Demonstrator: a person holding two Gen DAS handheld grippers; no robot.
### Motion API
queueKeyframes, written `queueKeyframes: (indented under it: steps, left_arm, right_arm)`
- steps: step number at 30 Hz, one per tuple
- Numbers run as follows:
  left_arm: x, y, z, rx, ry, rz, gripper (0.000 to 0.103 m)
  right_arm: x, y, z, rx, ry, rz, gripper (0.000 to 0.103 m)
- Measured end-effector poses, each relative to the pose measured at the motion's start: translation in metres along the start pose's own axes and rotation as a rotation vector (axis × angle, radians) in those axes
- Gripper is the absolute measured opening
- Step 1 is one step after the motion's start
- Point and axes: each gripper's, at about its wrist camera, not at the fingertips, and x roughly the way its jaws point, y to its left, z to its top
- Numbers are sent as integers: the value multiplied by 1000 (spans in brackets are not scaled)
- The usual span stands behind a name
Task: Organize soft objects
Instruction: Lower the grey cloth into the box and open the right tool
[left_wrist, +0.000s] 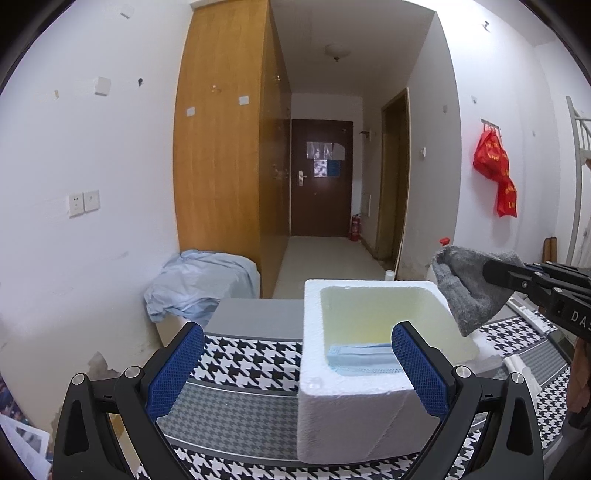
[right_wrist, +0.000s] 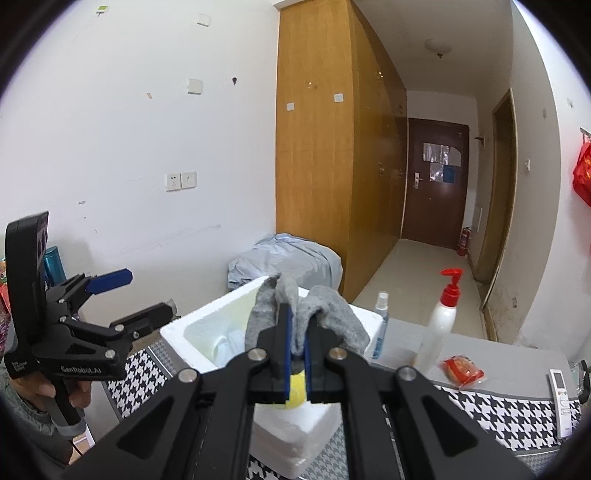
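The right hand-held gripper (right_wrist: 296, 347) is clenched on a limp grey sock (right_wrist: 332, 314), pinched mid-fold, probably above the box (right_wrist: 173, 334); the left hand-held gripper (left_wrist: 295, 369) gapes empty.

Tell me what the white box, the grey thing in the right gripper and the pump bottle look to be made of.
White box: likely expanded polystyrene foam, matte with a grainy surface and thick walls.
Grey thing: knitted fabric, probably a sock, fuzzy and limp, draping over the shut right gripper.
Pump bottle: glossy white plastic by its sheen, with a red plastic pump.
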Motion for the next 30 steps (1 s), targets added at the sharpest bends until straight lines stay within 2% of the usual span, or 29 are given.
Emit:
queueKeyframes:
  steps: [21, 22, 24, 25, 26, 27, 30]
  left_arm:
    - [-6, 19, -5, -40, -5, 29, 102]
    - [-6, 20, -5, -42, -3, 29, 102]
    - [-6, 20, -5, -46, -2, 29, 102]
    - [-5, 20, -4, -47, -2, 29, 102]
    - [-5, 20, -4, -48, -3, 30, 102]
    - [-6, 21, -4, -57, -6, 36, 102]
    - [-5, 23, -3, -67, -4, 32, 102]
  right_arm:
    - [39, 13, 0, 2, 67, 30, 8]
    - [40, 13, 0, 4, 71, 29, 11]
    - [42, 13, 0, 3, 87, 22, 29]
    - [44, 13, -1, 6, 97, 16, 51]
    - [45, 13, -1, 8, 104, 16, 68]
    - [45, 12, -2, 17, 107, 19, 72]
    - [42, 12, -2, 12, 109, 16, 72]
